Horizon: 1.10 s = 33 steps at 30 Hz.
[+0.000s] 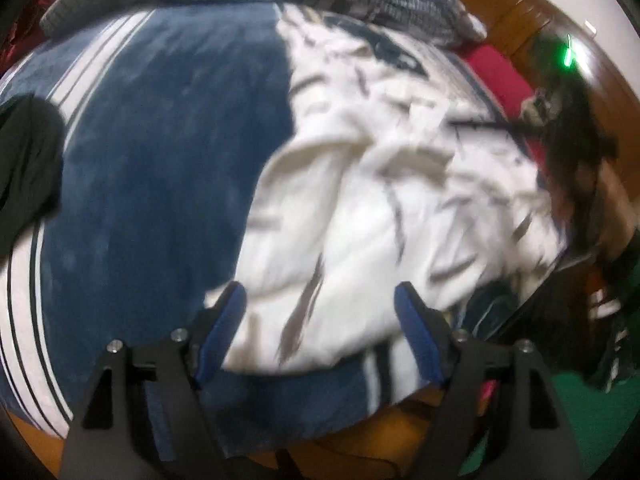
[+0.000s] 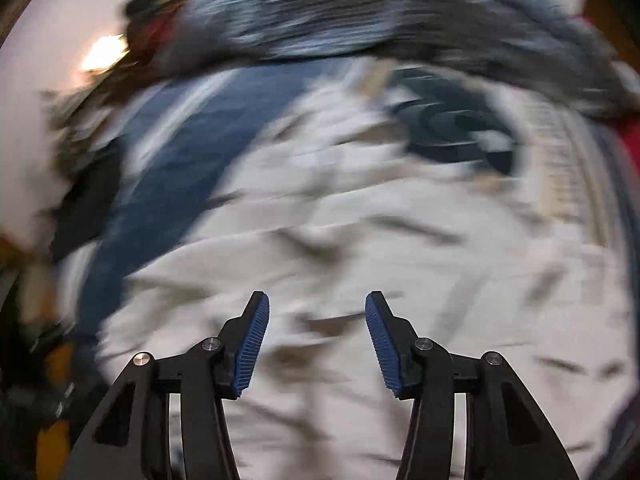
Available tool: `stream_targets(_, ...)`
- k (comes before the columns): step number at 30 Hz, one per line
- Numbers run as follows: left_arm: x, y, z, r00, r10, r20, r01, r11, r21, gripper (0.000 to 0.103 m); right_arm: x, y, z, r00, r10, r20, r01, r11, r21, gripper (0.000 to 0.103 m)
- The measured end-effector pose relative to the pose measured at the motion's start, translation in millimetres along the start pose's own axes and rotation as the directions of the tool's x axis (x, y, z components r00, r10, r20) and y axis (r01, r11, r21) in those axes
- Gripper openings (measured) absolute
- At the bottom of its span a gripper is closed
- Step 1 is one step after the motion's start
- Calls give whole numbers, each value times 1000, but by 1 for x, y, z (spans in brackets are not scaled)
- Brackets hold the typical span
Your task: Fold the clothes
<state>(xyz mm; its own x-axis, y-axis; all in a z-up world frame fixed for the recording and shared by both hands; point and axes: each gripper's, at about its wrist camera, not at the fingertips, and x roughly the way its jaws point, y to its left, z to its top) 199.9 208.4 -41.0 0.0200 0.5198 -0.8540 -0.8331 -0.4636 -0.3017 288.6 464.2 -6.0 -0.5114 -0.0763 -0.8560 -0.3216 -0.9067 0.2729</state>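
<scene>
The white garment (image 1: 360, 208) lay crumpled (dark streaks across it) on a blue blanket (image 1: 168, 152); both tools, left tool (image 1: 320, 304) and right tool (image 2: 317, 312), were released, gripping nothing.

My right wrist view is smeared with motion blur: the white garment (image 2: 360, 240) shows no readable seams, and the grey checked cloth (image 2: 400, 12) at the bed's far edge is streaks. My left view cuts off a black garment (image 1: 28, 152).

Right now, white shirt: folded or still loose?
Not folded: the white shirt lies rumpled on the blue blanket, creases running unevenly.
</scene>
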Motion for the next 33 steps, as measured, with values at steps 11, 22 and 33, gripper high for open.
stream_targets(11, 115, -49, 96, 986, 36, -165, 2, 974, 225, 79, 19, -69, 28, 994, -62, 87, 53, 994, 98, 57)
stream_targets(22, 88, 16, 156, 1000, 14, -10, -15, 996, -93, 79, -7, -109, -28, 999, 34, 17, -36, 992, 122, 57)
stream_targets(33, 77, -26, 164, 993, -119, -13, 119, 992, 35, 80, 12, -54, -4, 999, 36, 25, -34, 998, -60, 58)
